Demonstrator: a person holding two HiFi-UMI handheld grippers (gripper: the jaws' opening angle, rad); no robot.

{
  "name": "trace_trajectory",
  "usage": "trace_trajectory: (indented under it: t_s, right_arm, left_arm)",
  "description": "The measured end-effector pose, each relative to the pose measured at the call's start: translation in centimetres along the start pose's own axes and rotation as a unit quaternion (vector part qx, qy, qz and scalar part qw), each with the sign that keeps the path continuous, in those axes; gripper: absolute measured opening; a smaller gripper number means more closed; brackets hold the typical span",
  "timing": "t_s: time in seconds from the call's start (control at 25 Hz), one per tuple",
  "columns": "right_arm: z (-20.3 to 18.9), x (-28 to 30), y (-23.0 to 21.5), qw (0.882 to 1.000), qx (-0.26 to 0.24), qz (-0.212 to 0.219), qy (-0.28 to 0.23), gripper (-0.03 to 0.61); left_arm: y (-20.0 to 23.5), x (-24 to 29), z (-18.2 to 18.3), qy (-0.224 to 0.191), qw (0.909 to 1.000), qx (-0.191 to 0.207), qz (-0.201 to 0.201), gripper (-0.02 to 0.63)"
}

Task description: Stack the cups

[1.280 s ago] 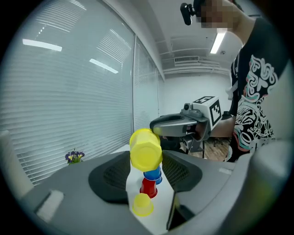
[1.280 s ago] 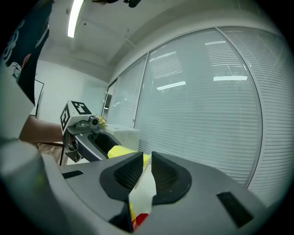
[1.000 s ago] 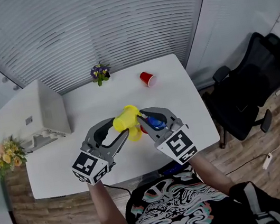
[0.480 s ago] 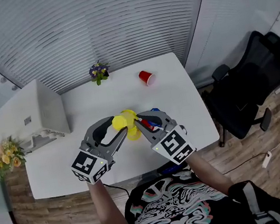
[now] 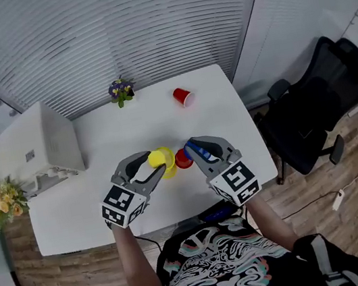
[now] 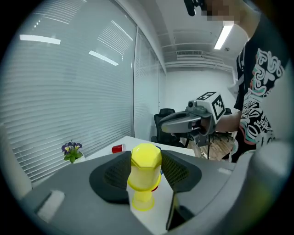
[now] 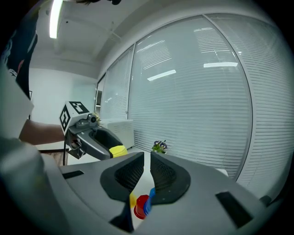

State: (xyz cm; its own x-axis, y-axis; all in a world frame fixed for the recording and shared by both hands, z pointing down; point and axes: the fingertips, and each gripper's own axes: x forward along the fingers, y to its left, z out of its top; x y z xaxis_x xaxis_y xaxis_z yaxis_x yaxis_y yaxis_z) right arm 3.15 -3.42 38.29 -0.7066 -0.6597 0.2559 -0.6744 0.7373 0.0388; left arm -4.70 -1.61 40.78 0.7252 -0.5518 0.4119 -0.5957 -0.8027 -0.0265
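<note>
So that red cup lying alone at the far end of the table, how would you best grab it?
Probably from above, jaws closing across the round wall of the red cup near its middle. It lies on its side on the table, so a sideways approach might roll it away.

The left forearm [image 5: 135, 263] and right forearm [image 5: 269, 215] reach over the worktop's [image 5: 97, 146] near edge, tips close together, tilted slightly down. The left claw [image 5: 156, 165] grips an upturned yellow cup [image 6: 146, 160] between wide-set jaws; the right claw's [image 5: 189, 151] jaws, almost together, pinch a blue cup's [image 7: 150, 198] wall
</note>
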Motion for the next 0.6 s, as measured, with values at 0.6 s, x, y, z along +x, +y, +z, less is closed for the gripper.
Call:
trace_trajectory:
  t_s: [0.6]
  right_arm:
    - [-2.6, -1.5, -2.8, 0.998, 0.038, -0.036, 0.022, 0.043]
  left_arm:
    - [-0.7, 5.4, -4.2, 0.078, 0.9957, 0.004, -0.049, 0.206]
